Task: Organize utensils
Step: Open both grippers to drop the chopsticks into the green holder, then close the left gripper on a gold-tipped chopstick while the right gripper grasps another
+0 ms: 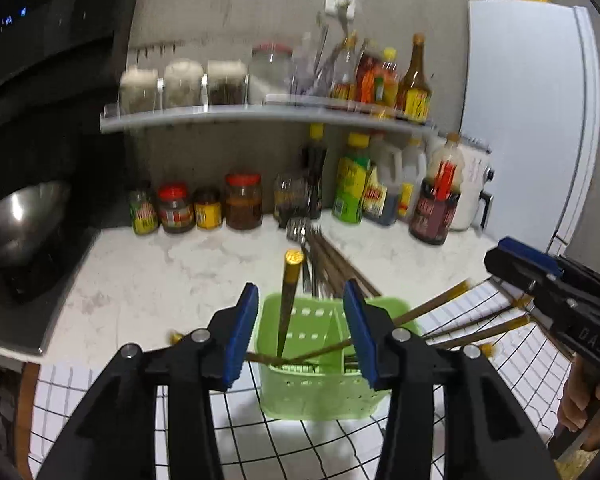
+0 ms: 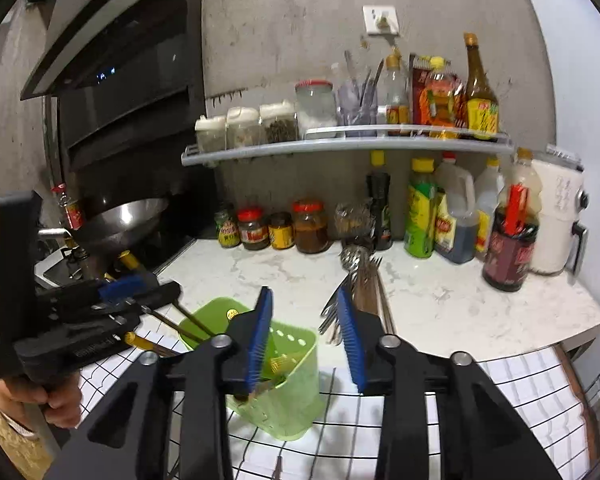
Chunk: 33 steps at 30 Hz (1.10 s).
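A green perforated utensil holder [image 1: 320,384] stands on a white cloth with a black grid; it also shows in the right wrist view [image 2: 284,392]. Several gold-tipped chopsticks [image 1: 290,300] stand or lean in it. My left gripper [image 1: 302,332] is open, its blue pads either side of the holder's top. My right gripper [image 2: 306,336] is open and empty above the holder's right side; it shows at the right edge of the left wrist view [image 1: 540,276]. More chopsticks, spoons and forks [image 2: 360,292] lie in a pile on the marble counter behind the holder.
Sauce bottles and jars [image 2: 420,220] line the counter's back wall under a grey shelf [image 2: 340,144] with more jars. A steel wok [image 2: 120,220] sits on the stove at left. A white fridge [image 1: 532,112] stands at right.
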Tool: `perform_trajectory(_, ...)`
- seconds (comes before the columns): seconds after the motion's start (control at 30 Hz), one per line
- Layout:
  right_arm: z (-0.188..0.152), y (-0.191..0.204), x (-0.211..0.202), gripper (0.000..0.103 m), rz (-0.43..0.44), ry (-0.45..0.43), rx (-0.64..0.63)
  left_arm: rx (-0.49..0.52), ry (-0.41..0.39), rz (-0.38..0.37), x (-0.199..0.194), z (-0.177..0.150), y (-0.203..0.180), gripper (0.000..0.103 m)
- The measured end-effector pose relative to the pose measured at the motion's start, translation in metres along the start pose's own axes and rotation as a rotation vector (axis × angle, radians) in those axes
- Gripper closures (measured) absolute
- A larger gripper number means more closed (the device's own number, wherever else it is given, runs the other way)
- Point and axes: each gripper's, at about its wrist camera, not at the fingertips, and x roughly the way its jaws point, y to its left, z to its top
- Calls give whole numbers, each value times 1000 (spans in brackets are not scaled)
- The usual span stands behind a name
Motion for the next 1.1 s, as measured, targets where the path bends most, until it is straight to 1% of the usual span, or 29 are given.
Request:
perform_trajectory(0.1, 6, -2, -26, 64, -9, -36, 4, -10, -55, -8, -33, 8, -1, 58)
perform_trajectory(0.17, 9, -2, -50, 64, -16, -67, 7, -13, -88, 3, -55, 9, -2, 51)
perform_trajectory(0.2, 9, -1, -63, 64, -19, -76, 5, -18, -103, 12, -69, 7, -1, 50)
perform_trajectory(0.27, 4, 4, -86, 63, -26, -83, -6, -15, -99, 34, -91, -2, -1, 49)
perform_trajectory(0.33, -9, 10, -104, 60, -36, -62, -23, -3, -58, 82, -105, -19, -1, 49)
perform_trajectory(0.37, -21, 15, -112, 60, -42, -40, -36, 4, -39, 93, -111, -31, 0, 49)
perform_trajectory(0.47, -61, 23, -125, 60, -48, 24, -56, 23, 44, 139, -126, -79, 4, 49)
perform_trajectory(0.53, -88, 25, -131, 60, -45, 69, -47, 16, 122, 147, -132, -120, 8, 49)
perform_trajectory(0.63, -137, 27, -136, 60, -49, 156, -29, -18, 209, 152, -137, -170, 16, 49)
perform_trajectory(0.67, -149, 28, -136, 60, -50, 181, -23, -32, 229, 149, -138, -181, 18, 49)
perform_trajectory(0.7, -162, 29, -137, 60, -48, 204, -17, -58, 260, 139, -140, -199, 20, 49)
perform_trajectory(0.77, -186, 31, -138, 60, -45, 255, -8, -75, 295, 114, -143, -221, 19, 49)
perform_trajectory(0.83, -206, 34, -140, 60, -53, 291, -9, -83, 315, 94, -146, -237, 17, 49)
perform_trajectory(0.9, -217, 37, -144, 60, -54, 307, -10, -86, 329, 66, -153, -250, 13, 49)
perform_trajectory(1.03, -225, 40, -151, 60, -55, 312, 5, -69, 338, 11, -162, -265, 3, 50)
perform_trajectory(1.1, -229, 41, -151, 60, -49, 312, 14, -40, 347, -16, -163, -270, -8, 54)
